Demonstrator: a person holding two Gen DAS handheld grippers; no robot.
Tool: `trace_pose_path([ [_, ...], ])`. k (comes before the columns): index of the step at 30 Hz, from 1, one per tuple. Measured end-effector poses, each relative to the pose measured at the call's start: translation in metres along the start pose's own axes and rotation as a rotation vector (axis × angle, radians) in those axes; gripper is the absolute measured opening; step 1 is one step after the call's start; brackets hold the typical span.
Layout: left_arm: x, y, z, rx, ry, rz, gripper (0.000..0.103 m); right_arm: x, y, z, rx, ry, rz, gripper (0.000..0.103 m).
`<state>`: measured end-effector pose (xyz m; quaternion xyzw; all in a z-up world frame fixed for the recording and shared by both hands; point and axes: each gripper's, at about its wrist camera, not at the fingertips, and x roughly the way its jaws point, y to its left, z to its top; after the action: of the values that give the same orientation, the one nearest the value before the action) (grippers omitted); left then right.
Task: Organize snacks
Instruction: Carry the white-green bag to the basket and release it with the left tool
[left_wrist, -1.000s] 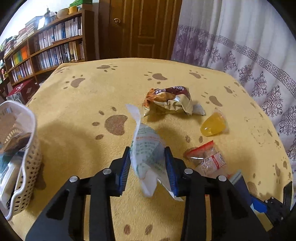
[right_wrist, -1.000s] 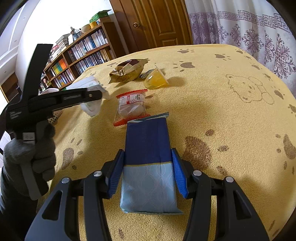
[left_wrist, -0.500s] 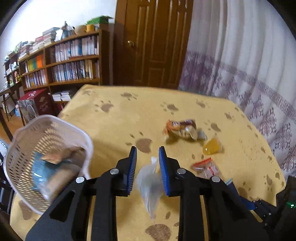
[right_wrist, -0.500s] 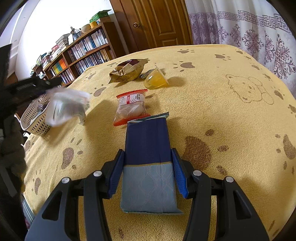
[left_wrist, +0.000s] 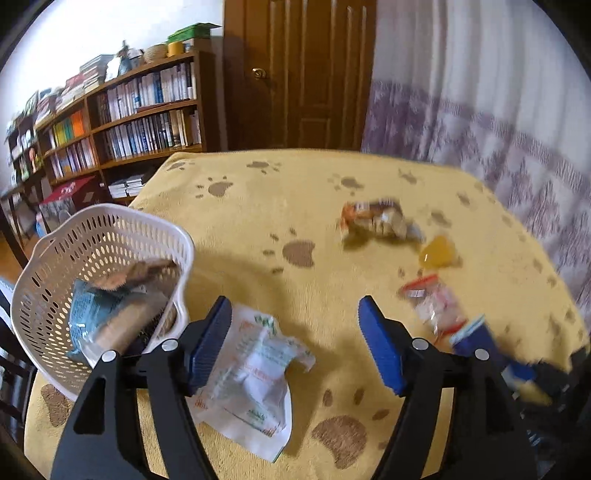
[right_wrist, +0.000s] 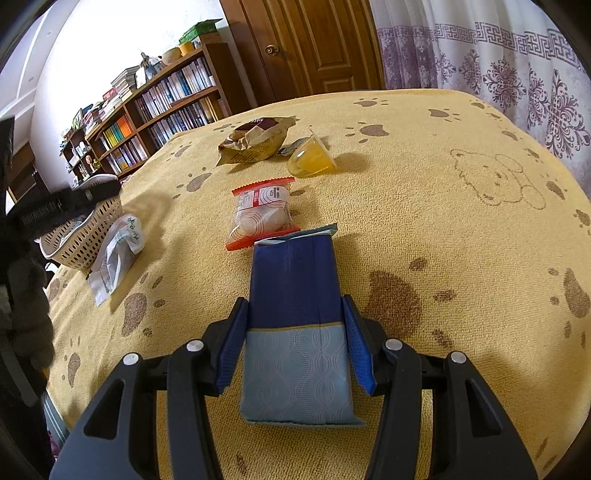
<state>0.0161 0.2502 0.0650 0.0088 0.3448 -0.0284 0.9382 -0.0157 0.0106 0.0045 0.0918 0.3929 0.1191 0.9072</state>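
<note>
The left gripper (left_wrist: 295, 347) gapes wide over the white snack packet (left_wrist: 255, 373), which lies beside its left finger, just right of the basket (left_wrist: 48, 280), while the right gripper (right_wrist: 293, 343) clamps the blue packet (right_wrist: 295, 295) on the yellow cloth (right_wrist: 443, 206).

The tablecloth (right_wrist: 424, 206) is matt, nubbly yellow terry. The basket (left_wrist: 48, 295) at its left edge is perforated white plastic. The blue packet (right_wrist: 295, 332) looks smooth and satiny, the white wrapper (left_wrist: 255, 373) crinkled, possibly plastic film.
</note>
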Motion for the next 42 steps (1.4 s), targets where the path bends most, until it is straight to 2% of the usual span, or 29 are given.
trace_pose_path([
  [5,0.022,-0.001,-0.018,0.022,0.05,0.017,0.073,-0.001,-0.001,-0.001,0.002,-0.001,0.005,0.051],
  [10,0.044,0.014,-0.027,-0.017,0.094,0.053,0.073,-0.002,-0.001,-0.001,0.003,-0.002,0.01,0.051],
  [14,0.054,0.024,-0.028,-0.06,0.143,0.044,0.072,-0.002,-0.002,-0.001,0.003,-0.002,0.009,0.051],
  [16,0.054,0.022,-0.028,-0.044,0.143,0.071,0.055,-0.002,-0.002,-0.001,0.003,-0.002,0.009,0.051],
  [18,0.052,0.019,-0.03,-0.03,0.139,0.075,0.047,-0.002,-0.001,-0.001,0.003,-0.002,0.009,0.051],
  [25,0.03,0.011,-0.034,-0.026,0.104,0.034,0.041,-0.002,-0.002,-0.001,0.003,-0.002,0.009,0.051],
  [33,-0.011,0.01,-0.016,-0.049,0.002,0.016,0.038,-0.002,-0.002,-0.001,0.003,-0.002,0.009,0.051],
  [37,-0.031,0.02,-0.004,-0.068,-0.055,0.026,0.037,-0.002,-0.002,-0.001,0.003,-0.002,0.008,0.051],
  [42,-0.046,0.047,0.009,-0.106,-0.107,0.082,0.037,-0.002,-0.002,-0.001,0.003,-0.002,0.008,0.051],
])
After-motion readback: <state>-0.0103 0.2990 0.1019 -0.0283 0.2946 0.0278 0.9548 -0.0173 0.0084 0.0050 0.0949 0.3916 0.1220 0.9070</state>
